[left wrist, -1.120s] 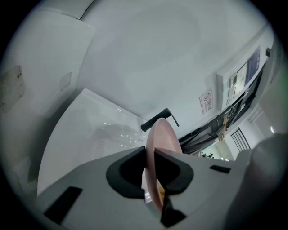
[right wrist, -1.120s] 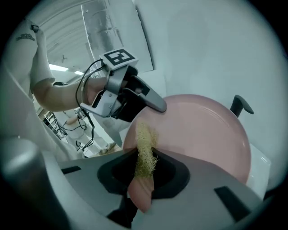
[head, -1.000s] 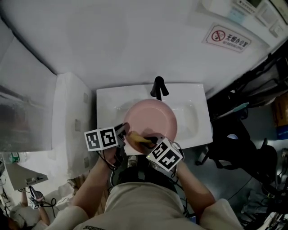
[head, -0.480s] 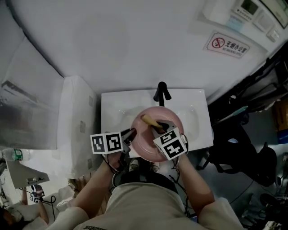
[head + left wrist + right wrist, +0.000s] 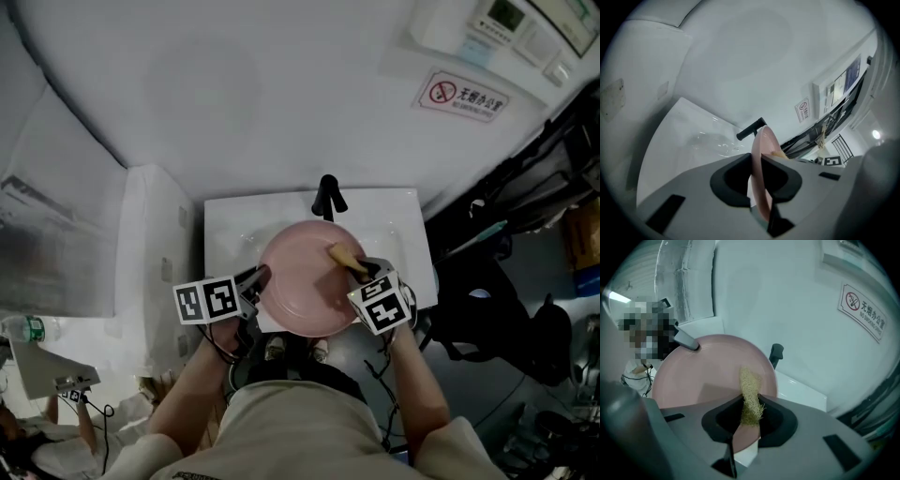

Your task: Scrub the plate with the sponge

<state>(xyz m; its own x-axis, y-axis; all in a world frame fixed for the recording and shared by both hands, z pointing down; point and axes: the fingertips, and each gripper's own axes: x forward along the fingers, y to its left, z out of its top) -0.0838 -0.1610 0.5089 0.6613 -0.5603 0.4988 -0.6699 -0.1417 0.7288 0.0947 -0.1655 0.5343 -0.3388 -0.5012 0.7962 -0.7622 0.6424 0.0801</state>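
Observation:
A round pink plate [image 5: 302, 289] is held over the white sink [image 5: 225, 230]. My left gripper [image 5: 256, 278] is shut on the plate's left rim; in the left gripper view the plate [image 5: 761, 150] runs edge-on between the jaws of the left gripper [image 5: 757, 165]. My right gripper [image 5: 364, 271] is shut on a yellow fibrous sponge [image 5: 343, 255], which lies against the far right part of the plate. In the right gripper view the sponge [image 5: 750, 392] sticks out of the right gripper [image 5: 751, 412] onto the plate's face [image 5: 701, 373].
A black faucet [image 5: 327, 196] stands at the sink's back edge, just behind the plate. A white cabinet [image 5: 150, 244] adjoins the sink on the left. Dark bags and gear [image 5: 502, 305] fill the floor to the right. A no-smoking sign [image 5: 463, 96] is on the wall.
The right gripper has swept the sponge from the plate's near left part across its face to the far right part. The left gripper has kept its hold on the rim.

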